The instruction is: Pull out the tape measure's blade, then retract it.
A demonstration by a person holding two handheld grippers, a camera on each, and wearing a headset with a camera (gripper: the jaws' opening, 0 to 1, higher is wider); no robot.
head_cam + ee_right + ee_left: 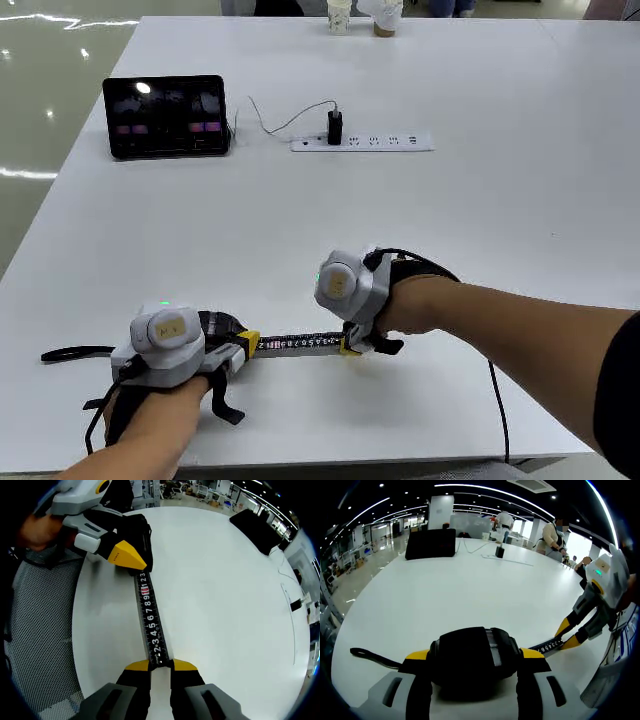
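The black tape measure case (472, 661) sits between the yellow-tipped jaws of my left gripper (477, 655), which is shut on it near the table's front edge; it lies at the lower left of the head view as case (222, 327) in the left gripper (235, 345). Its dark numbered blade (149, 617) runs out along the white table to my right gripper (160, 666), shut on the blade's end. From above, the blade (298, 343) spans the short gap between the case and the right gripper (350, 345). The case's black strap (70, 352) trails left.
A dark tablet (167, 115) stands at the back left. A white power strip (365, 141) with a black plug and cable lies behind the middle. Cups (340, 16) stand at the far edge. The table's front edge (330, 462) is close to both hands. People stand beyond the table (553, 537).
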